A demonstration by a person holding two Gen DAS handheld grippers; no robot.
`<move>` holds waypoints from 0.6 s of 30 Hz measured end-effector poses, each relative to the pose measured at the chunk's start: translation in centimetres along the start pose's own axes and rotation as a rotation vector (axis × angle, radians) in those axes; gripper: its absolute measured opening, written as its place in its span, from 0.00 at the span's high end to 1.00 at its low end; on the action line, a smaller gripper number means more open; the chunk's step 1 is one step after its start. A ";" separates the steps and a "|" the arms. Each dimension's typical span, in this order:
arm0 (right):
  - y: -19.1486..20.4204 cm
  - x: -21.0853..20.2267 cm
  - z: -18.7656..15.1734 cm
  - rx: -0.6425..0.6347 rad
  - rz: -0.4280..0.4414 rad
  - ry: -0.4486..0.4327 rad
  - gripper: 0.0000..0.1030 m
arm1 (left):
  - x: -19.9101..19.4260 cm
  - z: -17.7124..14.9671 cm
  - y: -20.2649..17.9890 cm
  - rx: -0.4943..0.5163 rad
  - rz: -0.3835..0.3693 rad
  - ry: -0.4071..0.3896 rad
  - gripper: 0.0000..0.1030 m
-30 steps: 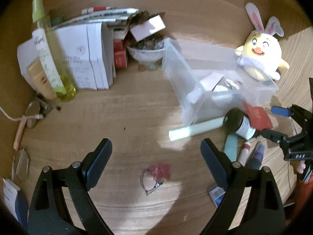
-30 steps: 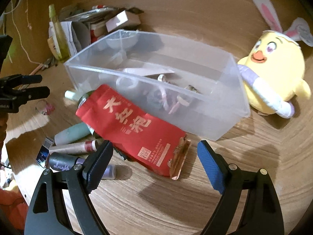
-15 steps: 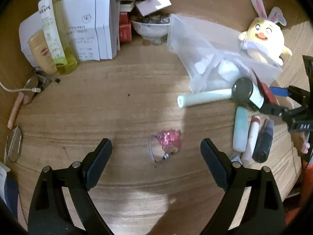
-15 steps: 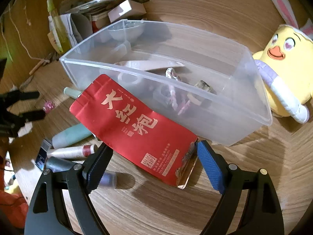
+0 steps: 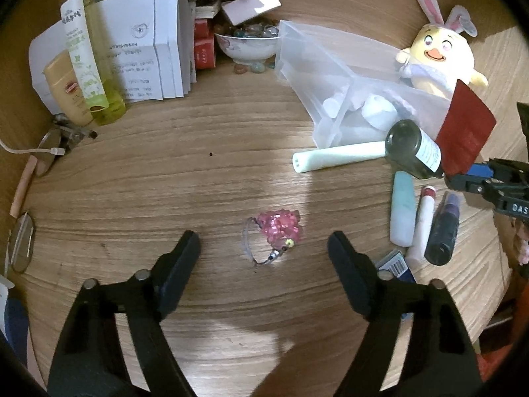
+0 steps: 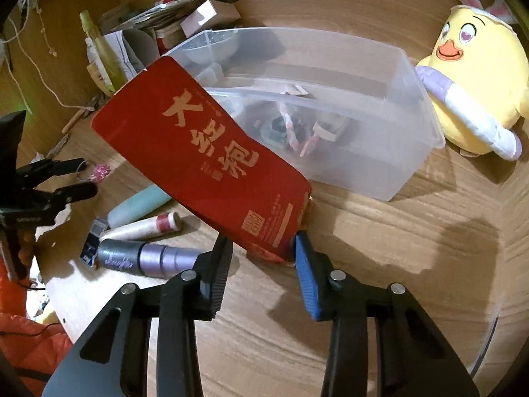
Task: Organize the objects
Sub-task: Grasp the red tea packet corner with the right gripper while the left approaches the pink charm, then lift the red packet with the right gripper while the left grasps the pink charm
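Red pouch, pinched at its bottom edge by the right claw whose jaws have just closed, tilts off the bench toward the clear bin, probably for dropping in, while the left claw, narrowing yet empty, straddles the pink charm.

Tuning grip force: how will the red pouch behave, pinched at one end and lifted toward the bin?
Red pouch looks flat and foil-like: probably light. Right gripper, jaws just closing, pinches only its bottom edge, so it may flop or swing. Glossy film might slip; the clear bin is close.
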State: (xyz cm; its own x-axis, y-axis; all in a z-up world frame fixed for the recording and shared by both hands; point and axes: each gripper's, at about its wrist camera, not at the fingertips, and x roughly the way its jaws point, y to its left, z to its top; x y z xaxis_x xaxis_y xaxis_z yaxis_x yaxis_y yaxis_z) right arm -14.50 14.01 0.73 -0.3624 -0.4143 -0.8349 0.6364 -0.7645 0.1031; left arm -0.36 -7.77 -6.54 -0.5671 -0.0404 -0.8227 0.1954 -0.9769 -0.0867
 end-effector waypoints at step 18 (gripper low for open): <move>1.6 -2.7 -2.2 -0.013 -0.015 -0.038 0.67 | 0.1 0.4 -0.2 -0.009 -0.031 -0.032 0.77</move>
State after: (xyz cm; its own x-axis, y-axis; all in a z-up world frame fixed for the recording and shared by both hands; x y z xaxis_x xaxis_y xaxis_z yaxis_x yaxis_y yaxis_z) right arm -10.98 15.01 1.97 -0.3975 -0.4219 -0.8149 0.6397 -0.7641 0.0835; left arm -0.81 -7.64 -6.37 -0.5980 -0.0166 -0.8013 0.1845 -0.9758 -0.1175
